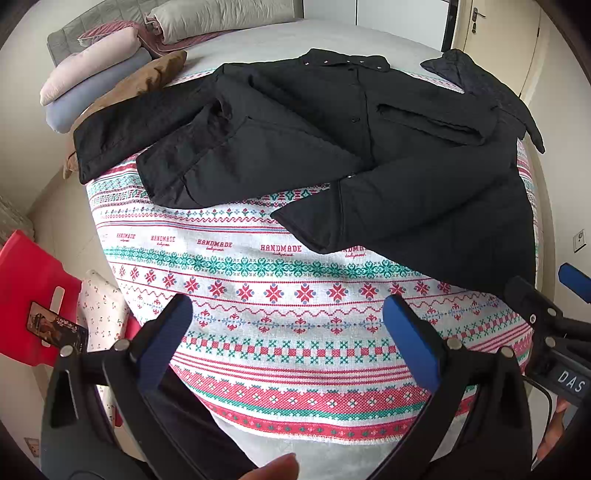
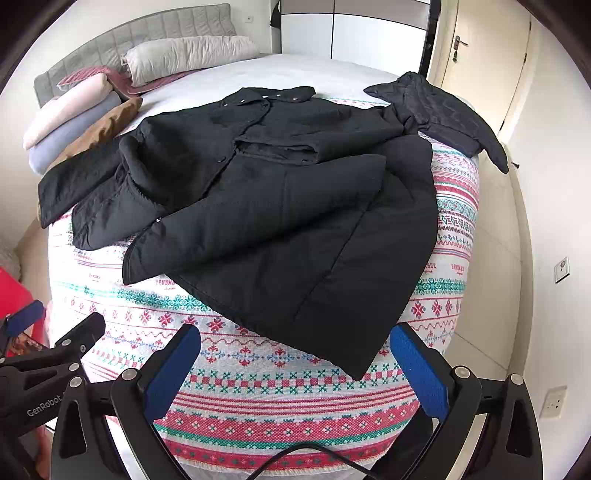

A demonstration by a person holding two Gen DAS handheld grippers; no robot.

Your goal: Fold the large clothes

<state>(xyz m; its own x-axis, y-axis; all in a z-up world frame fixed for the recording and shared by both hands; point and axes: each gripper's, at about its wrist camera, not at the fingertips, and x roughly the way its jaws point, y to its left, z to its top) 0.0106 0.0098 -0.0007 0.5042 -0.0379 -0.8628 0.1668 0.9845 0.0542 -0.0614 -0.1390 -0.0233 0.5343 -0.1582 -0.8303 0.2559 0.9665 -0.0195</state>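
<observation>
A large black quilted jacket (image 1: pixel 369 147) (image 2: pixel 266 206) lies spread on a patterned cloth (image 1: pixel 280 332) (image 2: pixel 258 398) over the bed, collar at the far side. One sleeve reaches left, the other lies off to the far right. Its front panels are partly turned over. My left gripper (image 1: pixel 288 317) hangs open above the cloth, short of the jacket's hem, with nothing between its blue pads. My right gripper (image 2: pixel 295 350) is open too, just before the hem corner (image 2: pixel 358 369). Each gripper shows at the edge of the other's view.
Rolled blankets and pillows (image 1: pixel 92 74) (image 2: pixel 74 110) lie stacked by the grey headboard (image 2: pixel 129 33). A red object (image 1: pixel 26 295) stands on the floor at the left. A door (image 2: pixel 476 55) and wall sockets (image 2: pixel 552 406) are on the right. A finger (image 1: pixel 277 469) shows at the bottom.
</observation>
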